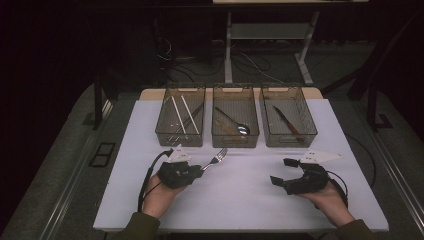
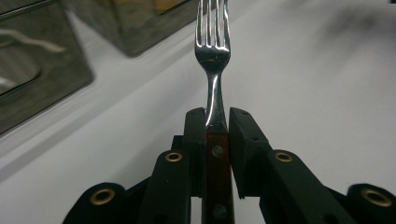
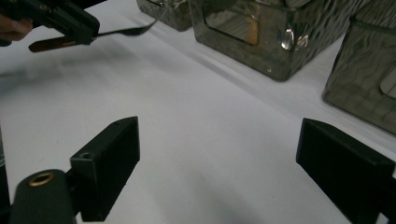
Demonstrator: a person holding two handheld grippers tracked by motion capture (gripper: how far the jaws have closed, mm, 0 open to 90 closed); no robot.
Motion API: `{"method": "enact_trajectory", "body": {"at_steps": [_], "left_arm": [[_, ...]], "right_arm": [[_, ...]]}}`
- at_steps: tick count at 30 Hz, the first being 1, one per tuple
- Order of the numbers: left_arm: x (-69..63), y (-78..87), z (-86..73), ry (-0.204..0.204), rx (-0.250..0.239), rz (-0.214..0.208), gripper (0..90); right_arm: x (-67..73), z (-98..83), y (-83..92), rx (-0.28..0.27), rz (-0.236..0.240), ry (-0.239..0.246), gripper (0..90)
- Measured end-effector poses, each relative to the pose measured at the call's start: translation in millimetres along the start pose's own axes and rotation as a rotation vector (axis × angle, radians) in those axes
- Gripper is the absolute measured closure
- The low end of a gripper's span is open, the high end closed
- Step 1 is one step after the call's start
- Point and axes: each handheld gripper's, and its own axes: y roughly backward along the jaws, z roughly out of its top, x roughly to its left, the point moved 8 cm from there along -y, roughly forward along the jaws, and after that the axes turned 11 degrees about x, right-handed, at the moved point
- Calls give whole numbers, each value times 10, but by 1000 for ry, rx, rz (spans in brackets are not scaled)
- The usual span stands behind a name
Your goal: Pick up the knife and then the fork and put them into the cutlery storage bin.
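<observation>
A fork (image 1: 216,158) with a brown wooden handle is clamped by its handle in my left gripper (image 1: 199,169), tines pointing toward the bins. In the left gripper view the fork (image 2: 213,51) stands straight up between the closed jaws of the left gripper (image 2: 217,123), just above the white table. My right gripper (image 1: 283,171) hovers at the right front of the table, open and holding nothing. In the right gripper view the jaws of the right gripper (image 3: 219,144) stand wide apart over bare table, with the left gripper (image 3: 70,21) and the fork (image 3: 126,31) farther off.
Three clear bins line the back of the white table (image 1: 240,200): the left bin (image 1: 179,137) holds chopsticks (image 1: 179,112), the middle bin (image 1: 235,141) a spoon (image 1: 242,129), the right bin (image 1: 290,141) a knife (image 1: 286,120). Desk legs and cables stand beyond.
</observation>
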Motion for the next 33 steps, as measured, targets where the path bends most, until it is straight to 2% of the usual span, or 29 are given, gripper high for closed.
{"method": "enact_trajectory", "body": {"at_steps": [7,16,20,23,24,26,33], "left_arm": [[-247,-147,177,-50,-1,-50,769],[-523,-358,398,-104,-10,-88,768],[-652,-452,478,-133,-8,-97,768],[-708,-489,524,-144,-17,-94,769],[-714,-494,537,-144,-21,-84,769],[-717,-496,555,-146,-28,-82,768],[-715,-487,569,-145,-43,-86,768]], "right_arm": [[26,107,-62,-18,22,-24,144],[59,249,-221,-39,56,-71,172],[58,273,-272,-38,83,-84,277],[60,278,-260,-42,106,-97,409],[61,278,-251,-42,118,-97,458],[57,284,-238,-50,129,-112,489],[21,312,-205,-70,116,-119,662]]}}
